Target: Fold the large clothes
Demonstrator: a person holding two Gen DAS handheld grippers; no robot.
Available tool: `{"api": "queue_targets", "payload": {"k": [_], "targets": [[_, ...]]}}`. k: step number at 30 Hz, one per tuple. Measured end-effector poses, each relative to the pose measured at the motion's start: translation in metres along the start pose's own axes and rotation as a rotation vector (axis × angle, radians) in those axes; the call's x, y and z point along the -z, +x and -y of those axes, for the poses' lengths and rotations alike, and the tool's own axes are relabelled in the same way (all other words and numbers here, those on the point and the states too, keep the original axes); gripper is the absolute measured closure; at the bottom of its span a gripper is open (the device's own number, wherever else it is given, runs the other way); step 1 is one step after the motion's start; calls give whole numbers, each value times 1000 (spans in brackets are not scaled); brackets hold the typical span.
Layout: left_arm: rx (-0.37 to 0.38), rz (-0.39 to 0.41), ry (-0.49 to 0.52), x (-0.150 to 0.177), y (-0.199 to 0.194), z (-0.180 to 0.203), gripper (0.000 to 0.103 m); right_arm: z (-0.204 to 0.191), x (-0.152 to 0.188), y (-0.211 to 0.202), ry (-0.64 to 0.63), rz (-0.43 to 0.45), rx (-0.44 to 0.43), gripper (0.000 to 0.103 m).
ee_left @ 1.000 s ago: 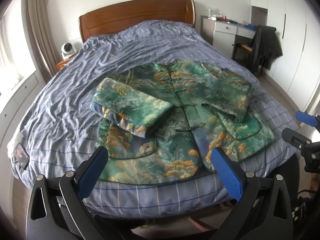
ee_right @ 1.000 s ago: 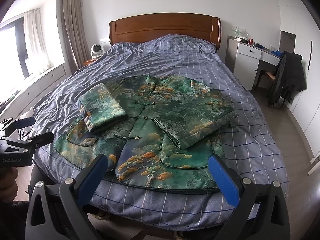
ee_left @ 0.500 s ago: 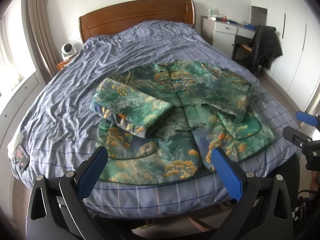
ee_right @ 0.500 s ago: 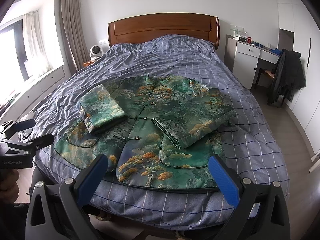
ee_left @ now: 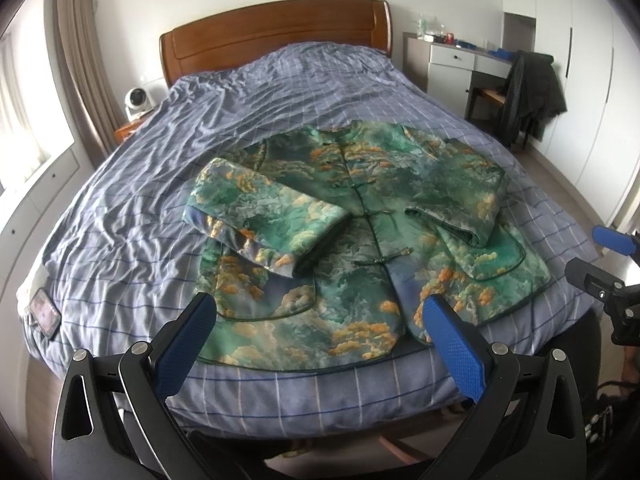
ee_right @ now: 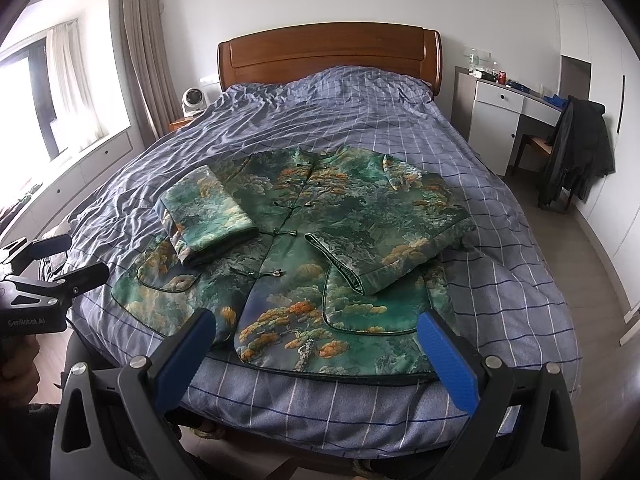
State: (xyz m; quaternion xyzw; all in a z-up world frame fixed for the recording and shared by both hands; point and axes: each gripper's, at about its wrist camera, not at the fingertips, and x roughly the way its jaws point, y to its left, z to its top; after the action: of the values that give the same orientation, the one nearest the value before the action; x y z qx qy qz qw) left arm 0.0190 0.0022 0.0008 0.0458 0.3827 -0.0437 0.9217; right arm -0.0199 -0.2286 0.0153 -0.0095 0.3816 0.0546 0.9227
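A green jacket with orange cloud pattern lies face up near the foot of the bed, both sleeves folded in over its front. It also shows in the right wrist view. My left gripper is open and empty, held off the foot of the bed, just short of the jacket's hem. My right gripper is open and empty, likewise before the hem. The right gripper also shows at the right edge of the left wrist view, and the left gripper shows at the left edge of the right wrist view.
The bed has a blue checked cover and a wooden headboard. A phone lies at its left edge. A white desk and a chair with a dark coat stand to the right. A small fan sits by the headboard.
Both grippers have shifted only slightly; the jacket lies as before.
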Motion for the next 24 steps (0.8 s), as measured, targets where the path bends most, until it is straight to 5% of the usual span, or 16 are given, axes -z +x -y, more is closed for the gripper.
{"api": "queue_targets", "payload": {"k": [24], "targets": [[0, 1, 0, 1, 0, 1, 0, 8, 3, 5, 44, -19, -14, 1]]}}
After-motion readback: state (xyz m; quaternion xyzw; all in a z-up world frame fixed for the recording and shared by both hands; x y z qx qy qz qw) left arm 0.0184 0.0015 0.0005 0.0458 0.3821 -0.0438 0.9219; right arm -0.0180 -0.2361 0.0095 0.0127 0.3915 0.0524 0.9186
